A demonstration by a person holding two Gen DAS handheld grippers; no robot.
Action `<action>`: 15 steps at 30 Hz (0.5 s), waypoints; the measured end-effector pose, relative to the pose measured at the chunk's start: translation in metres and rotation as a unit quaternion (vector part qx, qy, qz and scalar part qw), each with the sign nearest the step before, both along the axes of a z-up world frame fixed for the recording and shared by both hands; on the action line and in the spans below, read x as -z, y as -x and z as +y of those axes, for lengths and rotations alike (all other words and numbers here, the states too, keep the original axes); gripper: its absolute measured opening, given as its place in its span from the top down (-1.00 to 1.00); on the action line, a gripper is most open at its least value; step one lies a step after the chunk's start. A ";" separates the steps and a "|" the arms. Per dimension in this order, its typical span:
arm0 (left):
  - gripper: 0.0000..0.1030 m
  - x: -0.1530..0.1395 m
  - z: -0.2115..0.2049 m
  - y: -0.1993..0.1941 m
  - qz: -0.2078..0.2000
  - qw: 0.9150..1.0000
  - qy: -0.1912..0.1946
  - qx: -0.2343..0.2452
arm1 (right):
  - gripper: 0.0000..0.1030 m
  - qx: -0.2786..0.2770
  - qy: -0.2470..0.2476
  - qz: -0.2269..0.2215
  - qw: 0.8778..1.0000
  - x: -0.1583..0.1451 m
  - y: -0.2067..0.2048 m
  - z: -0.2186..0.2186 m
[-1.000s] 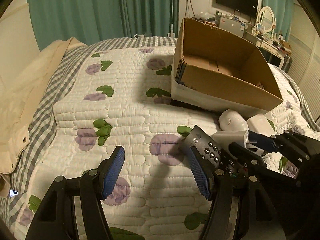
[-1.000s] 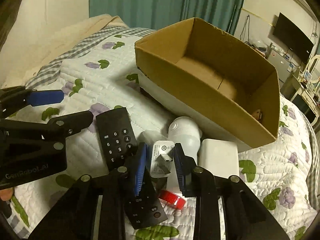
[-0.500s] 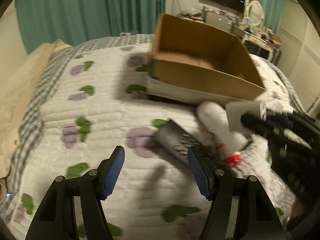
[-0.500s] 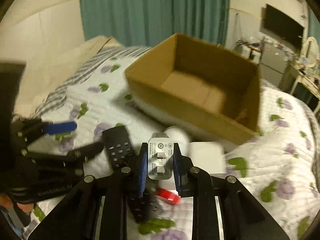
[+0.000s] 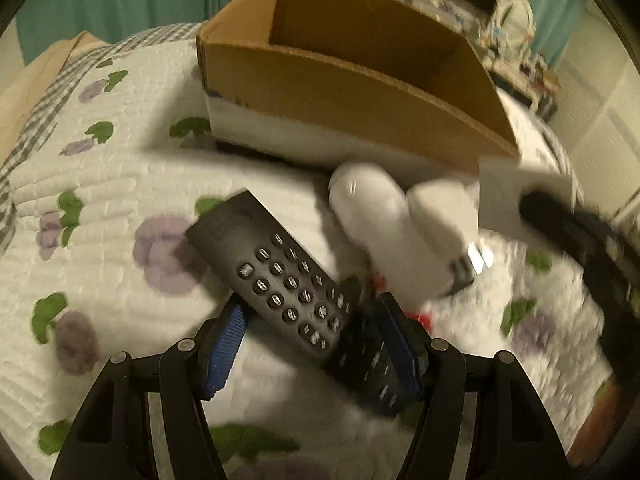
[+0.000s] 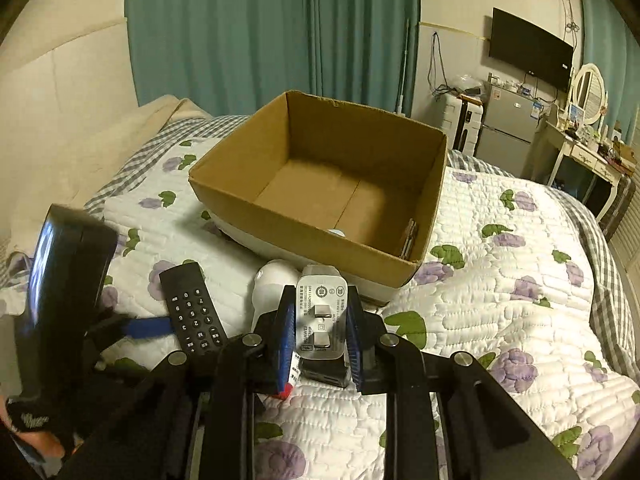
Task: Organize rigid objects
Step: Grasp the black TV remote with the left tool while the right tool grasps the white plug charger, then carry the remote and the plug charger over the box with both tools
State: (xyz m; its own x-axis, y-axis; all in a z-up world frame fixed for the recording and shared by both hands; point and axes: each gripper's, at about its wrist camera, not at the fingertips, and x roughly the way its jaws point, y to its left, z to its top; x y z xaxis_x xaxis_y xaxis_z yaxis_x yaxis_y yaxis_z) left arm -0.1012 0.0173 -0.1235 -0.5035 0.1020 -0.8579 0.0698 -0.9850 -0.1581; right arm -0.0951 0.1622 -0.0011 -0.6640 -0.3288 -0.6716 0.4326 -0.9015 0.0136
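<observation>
My right gripper (image 6: 320, 320) is shut on a white plug charger (image 6: 320, 316) and holds it above the bed, just short of the open cardboard box (image 6: 324, 184). The charger shows blurred in the left wrist view (image 5: 516, 196). My left gripper (image 5: 316, 332) is open, its blue pads either side of the lower end of a black remote (image 5: 276, 272) lying on the quilt. The remote also shows in the right wrist view (image 6: 192, 308). A second black remote (image 5: 372, 364) lies under it. A white rounded device (image 5: 376, 220) and a white block (image 5: 444, 208) lie beside them.
The box (image 5: 352, 80) stands on a white quilt with purple flowers (image 6: 500, 300); small items lie inside near its front wall. A red piece (image 5: 424, 318) lies by the white device. A beige cover (image 6: 100, 152) lies at the left. Fridge, desk and TV stand behind.
My right gripper has lifted the charger off the quilt and higher, toward the box. My left gripper has moved forward and down until its open pads straddle the black remote.
</observation>
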 end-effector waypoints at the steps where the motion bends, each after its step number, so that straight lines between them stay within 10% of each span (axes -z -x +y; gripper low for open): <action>1: -0.27 0.001 -0.001 0.004 0.006 1.000 -0.003 -0.007 | 0.57 0.001 0.003 -0.002 1.000 0.001 0.001 0.002; 7: 0.37 0.001 0.005 0.009 0.016 0.999 0.037 -0.023 | 0.57 0.010 0.008 -0.006 1.000 0.003 0.003 0.010; 15: 0.59 -0.046 -0.004 -0.010 0.062 0.997 0.038 -0.018 | 0.57 0.004 0.007 0.008 1.000 -0.011 -0.006 0.005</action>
